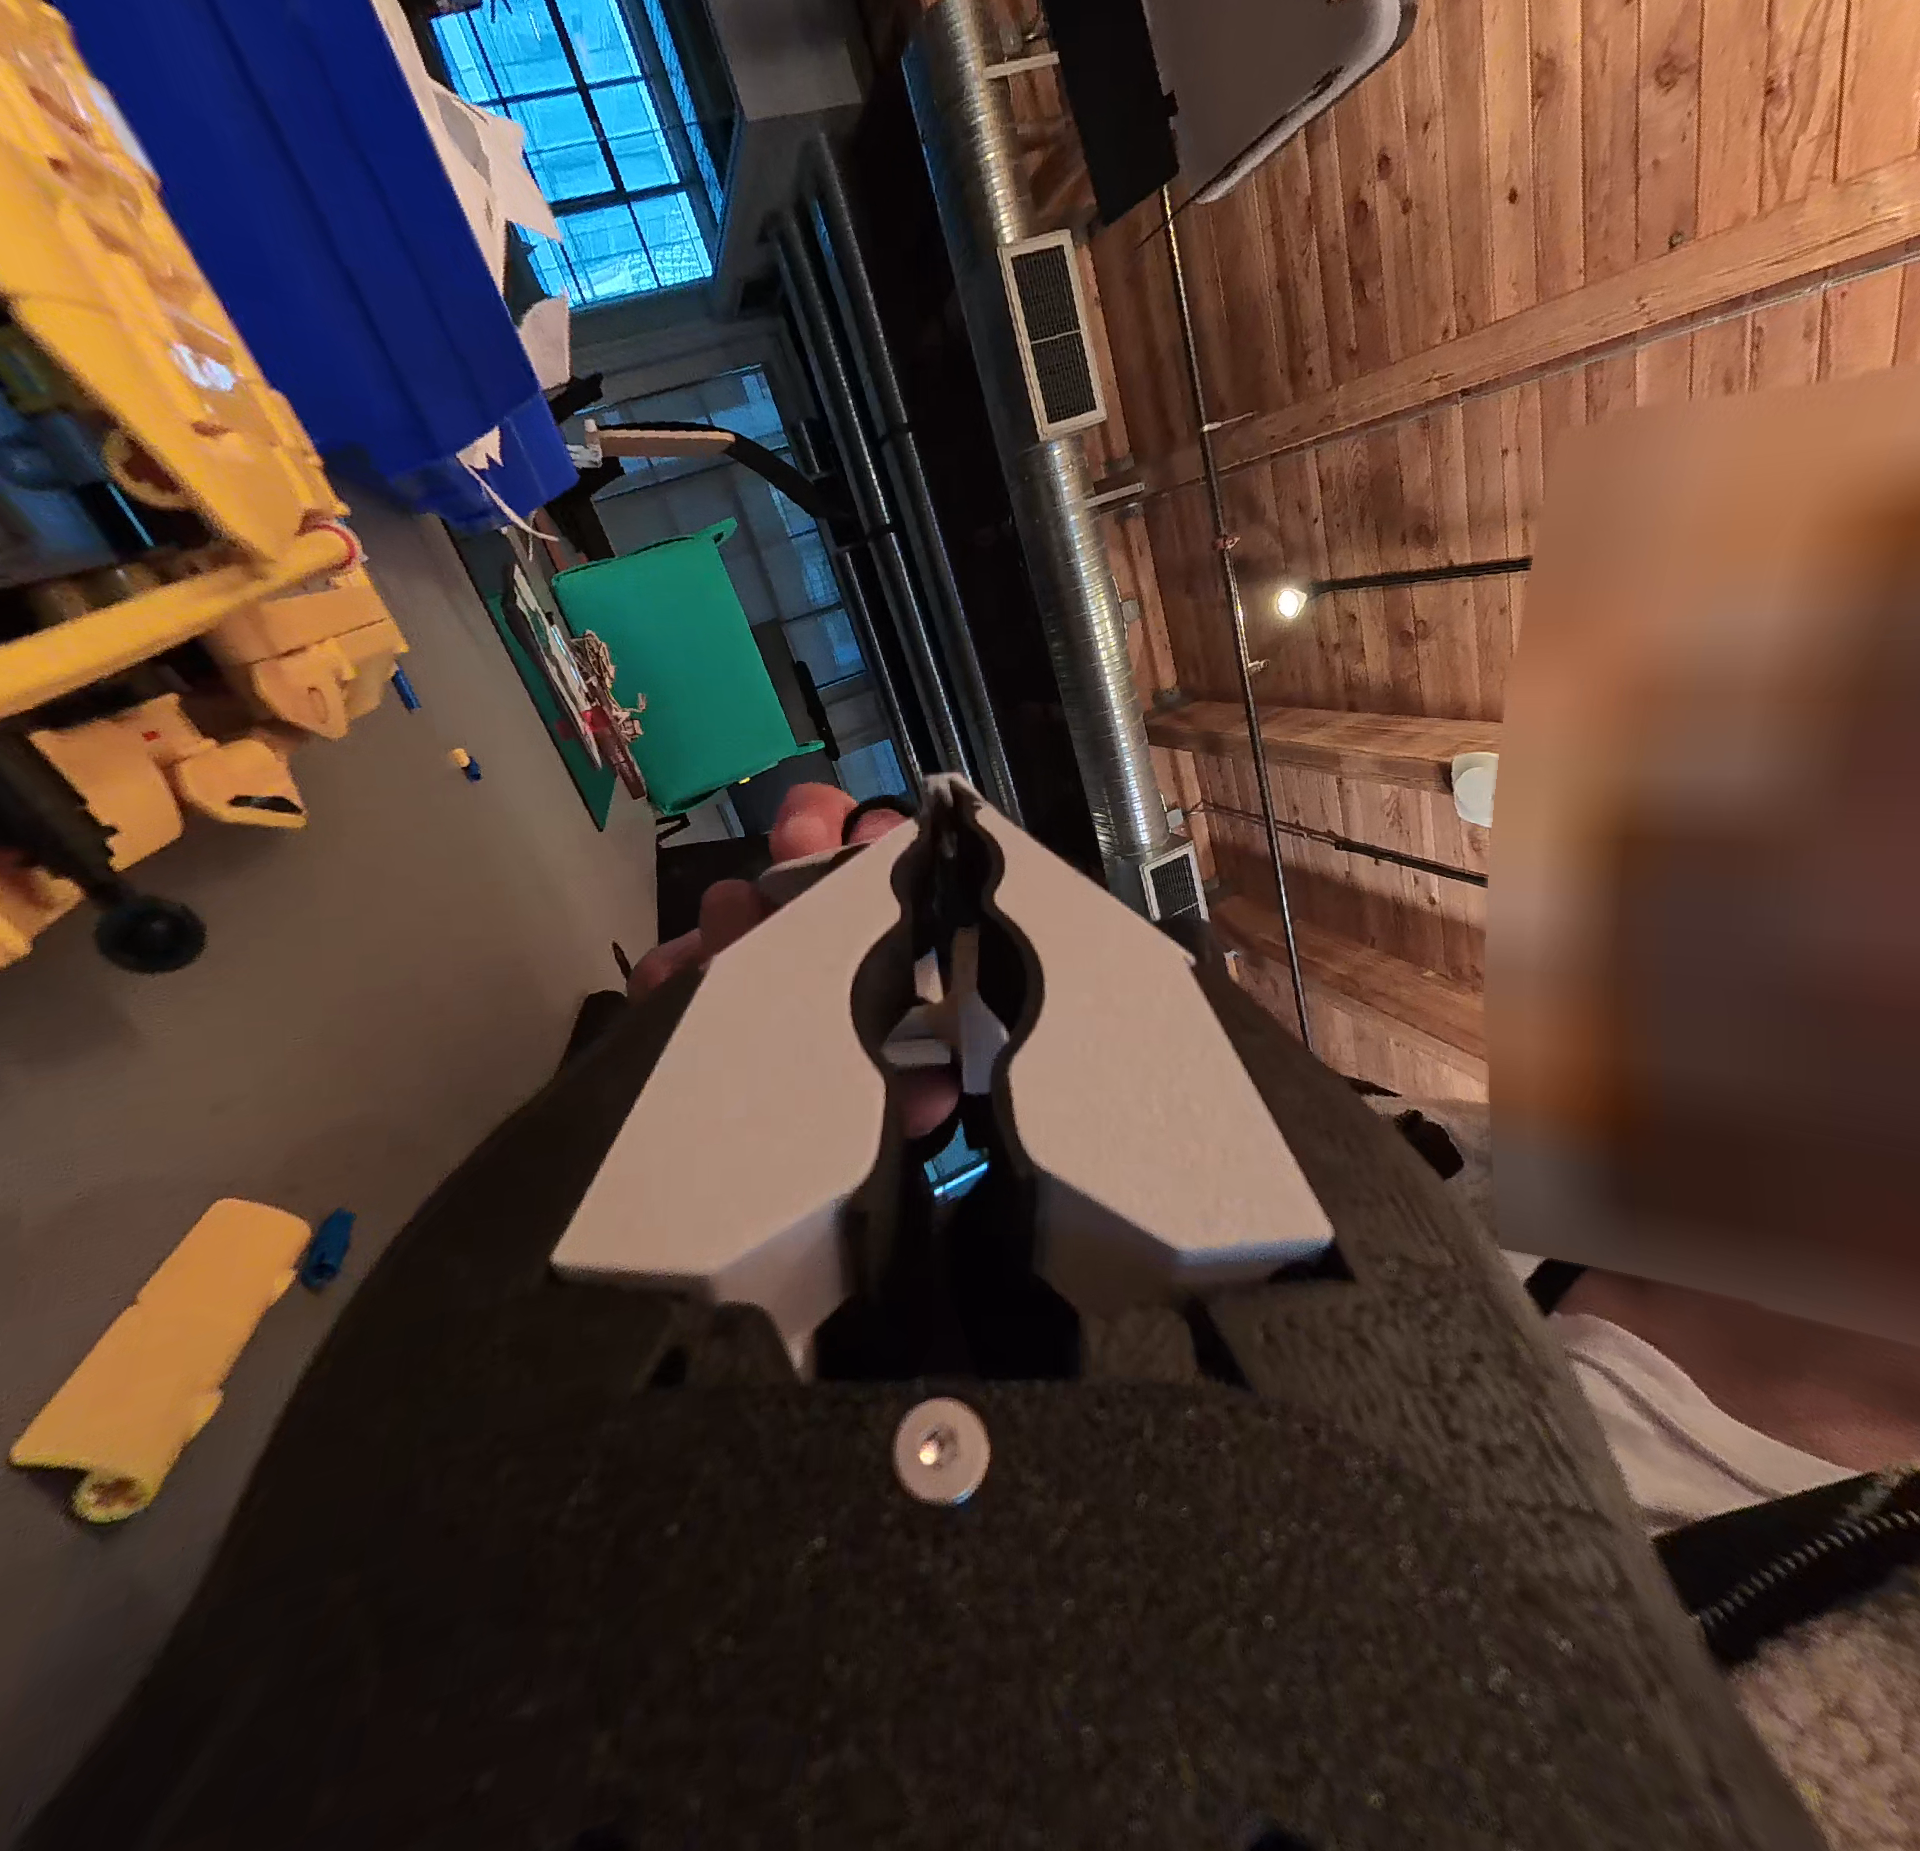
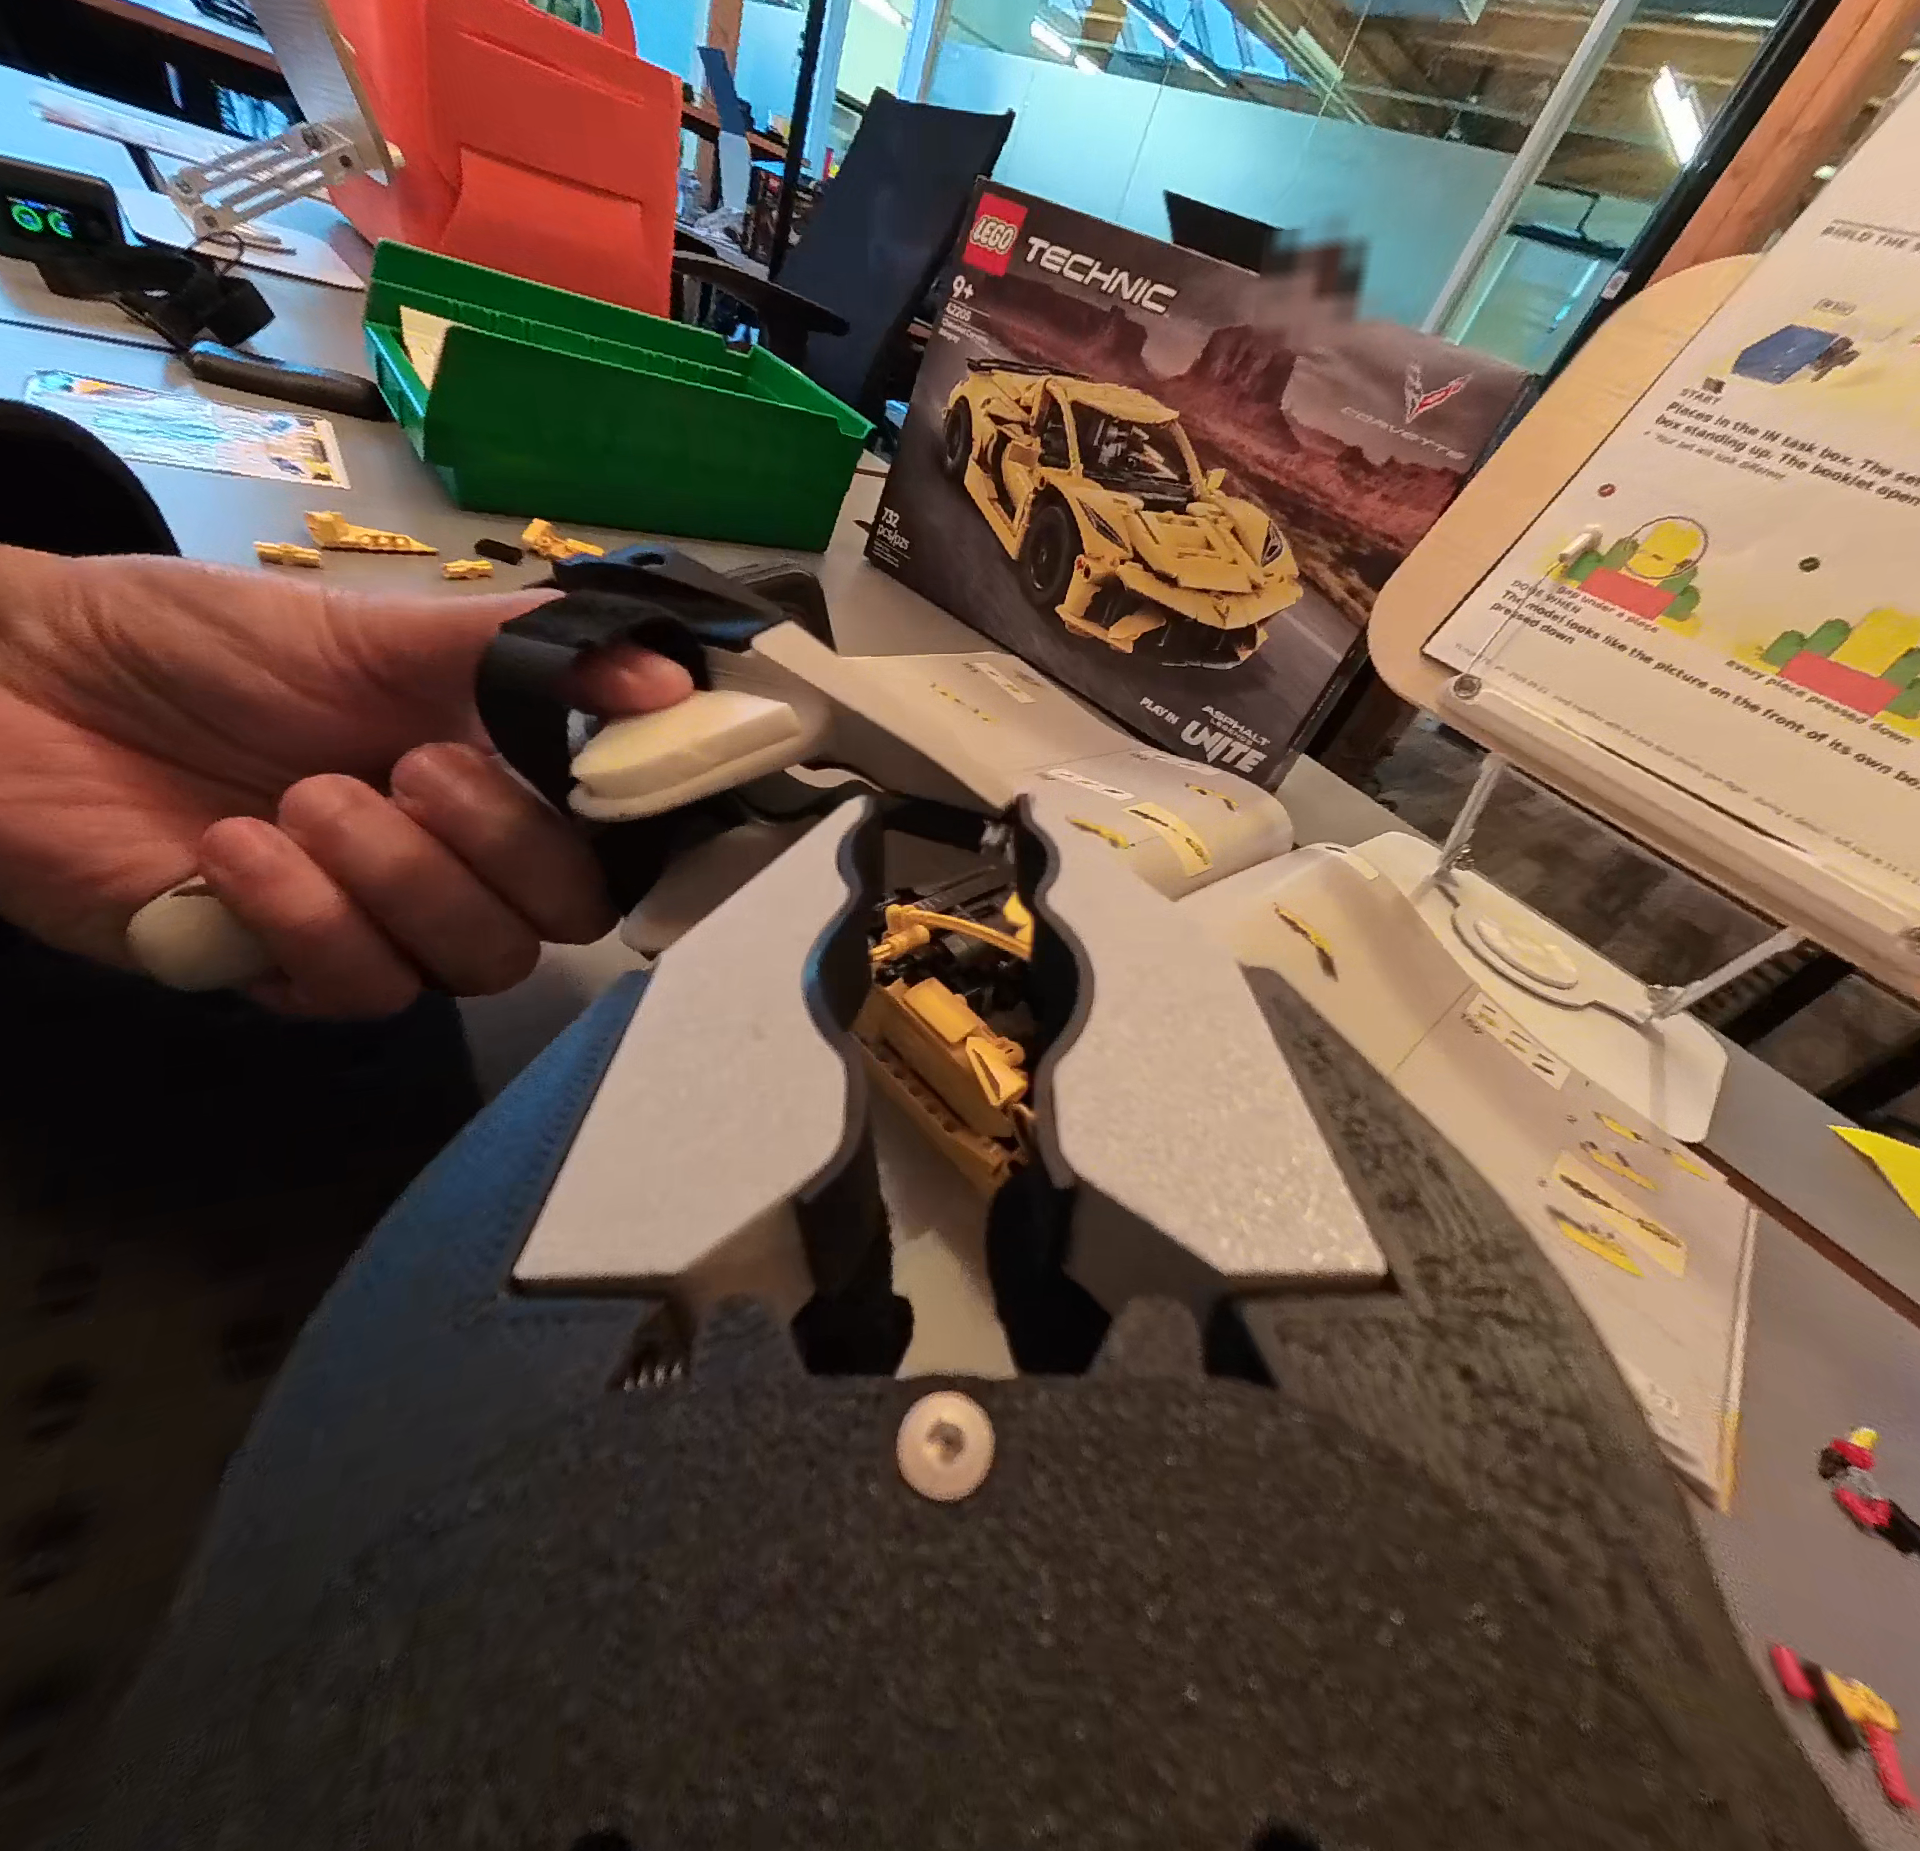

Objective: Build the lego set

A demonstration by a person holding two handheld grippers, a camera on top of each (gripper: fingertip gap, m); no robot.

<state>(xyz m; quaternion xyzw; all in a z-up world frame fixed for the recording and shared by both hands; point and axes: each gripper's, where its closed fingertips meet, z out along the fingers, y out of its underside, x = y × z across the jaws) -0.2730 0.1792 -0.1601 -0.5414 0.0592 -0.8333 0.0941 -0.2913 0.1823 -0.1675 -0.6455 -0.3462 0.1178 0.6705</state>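
In the left wrist view, my left gripper (image 1: 943, 793) is shut, tips together. A thin dark sliver runs between its pads; I cannot tell if it is a piece. The view is rolled on its side. The yellow Lego car model (image 1: 156, 575) stands on the grey table at the left. In the right wrist view, my right gripper (image 2: 945, 814) hovers over the model (image 2: 956, 1043), which shows through the gap between its fingers. Its jaws stand slightly apart with something dark between the tips. A hand holds the left gripper (image 2: 831, 689), whose tip meets the right gripper's tips.
Loose yellow pieces (image 2: 364, 534) lie by a green bin (image 2: 623, 419). The set's box (image 2: 1143, 482) stands behind an open booklet (image 2: 1455, 1053). An instruction board (image 2: 1714, 554) is at the right, with red and yellow pieces (image 2: 1860, 1489) below it. A yellow panel (image 1: 156, 1354) and a blue pin (image 1: 327, 1251) lie on the table. My two grippers' fingertips are within a few centimetres of each other.
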